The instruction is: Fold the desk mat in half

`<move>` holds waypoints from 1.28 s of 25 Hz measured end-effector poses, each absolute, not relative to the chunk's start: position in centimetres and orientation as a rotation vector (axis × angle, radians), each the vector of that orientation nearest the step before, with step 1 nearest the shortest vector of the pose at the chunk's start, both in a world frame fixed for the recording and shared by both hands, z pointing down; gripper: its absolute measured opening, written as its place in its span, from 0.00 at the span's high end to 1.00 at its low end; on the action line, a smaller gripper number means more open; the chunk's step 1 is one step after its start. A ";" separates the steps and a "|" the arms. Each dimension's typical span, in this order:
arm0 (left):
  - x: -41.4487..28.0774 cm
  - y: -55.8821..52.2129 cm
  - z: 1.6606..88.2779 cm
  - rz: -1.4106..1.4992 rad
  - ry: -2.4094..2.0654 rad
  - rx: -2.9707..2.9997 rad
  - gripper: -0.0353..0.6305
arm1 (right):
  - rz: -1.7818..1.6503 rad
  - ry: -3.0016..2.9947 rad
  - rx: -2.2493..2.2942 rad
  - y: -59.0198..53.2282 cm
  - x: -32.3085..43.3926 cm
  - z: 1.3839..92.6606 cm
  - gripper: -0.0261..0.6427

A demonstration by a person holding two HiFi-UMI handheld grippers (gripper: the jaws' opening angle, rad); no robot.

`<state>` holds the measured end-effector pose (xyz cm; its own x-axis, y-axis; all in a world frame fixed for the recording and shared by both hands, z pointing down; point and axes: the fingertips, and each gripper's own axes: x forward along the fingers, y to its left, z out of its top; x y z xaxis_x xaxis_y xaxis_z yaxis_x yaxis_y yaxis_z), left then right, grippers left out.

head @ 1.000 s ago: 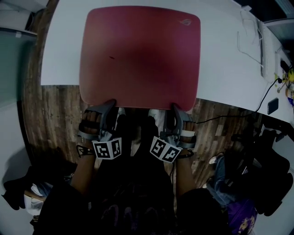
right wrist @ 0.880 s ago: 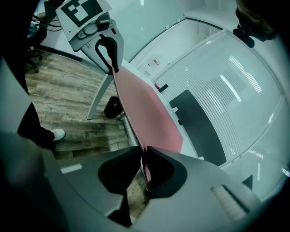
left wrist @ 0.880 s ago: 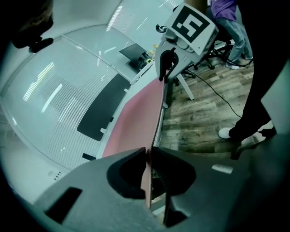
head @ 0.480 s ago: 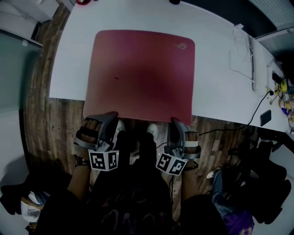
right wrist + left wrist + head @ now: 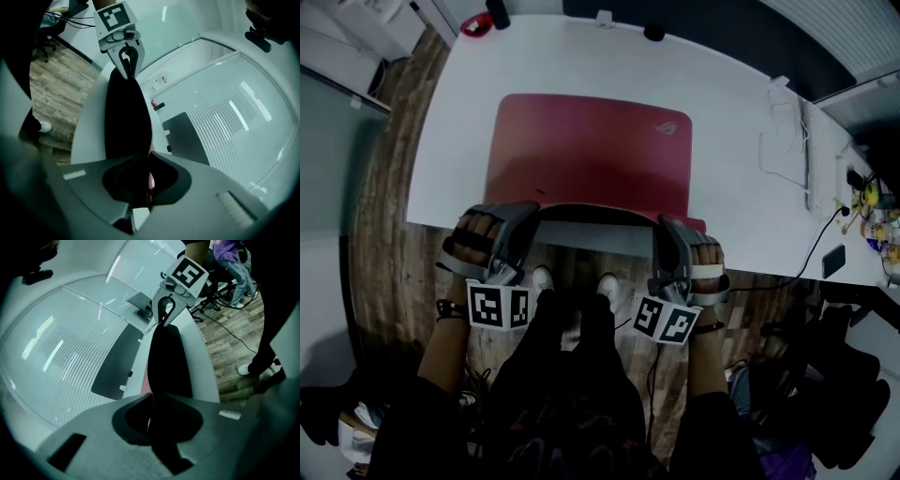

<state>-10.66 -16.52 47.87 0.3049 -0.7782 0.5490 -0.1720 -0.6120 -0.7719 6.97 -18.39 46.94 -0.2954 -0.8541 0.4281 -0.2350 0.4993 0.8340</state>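
The left gripper and right gripper each pinch 1 near corner of the red desk mat, its near edge raised off the white desk. The left jaws are opening slightly around the mat, so that corner may slip free and skew the fold.

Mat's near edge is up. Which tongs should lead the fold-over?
Right, marginally: right tongs are clamped on a lifted near corner of the mat; left tongs are opening with the mat between them.
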 end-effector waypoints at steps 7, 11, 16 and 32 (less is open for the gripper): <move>-11.6 -23.4 47.7 -1.337 0.751 -1.970 0.88 | -0.870 -1.781 0.836 -25.2 5.9 46.6 0.91; -11.9 -27.4 48.4 -1.355 0.707 -1.992 0.88 | -0.871 -1.774 0.782 -28.7 5.6 47.4 0.91; -12.3 -32.4 49.8 -1.383 0.676 -2.041 0.88 | -0.869 -1.761 0.728 -32.9 5.2 48.5 0.91; -13.4 -39.7 56.7 -1.548 0.601 -2.221 0.88 | -0.671 -1.766 0.489 -41.0 3.8 54.7 0.90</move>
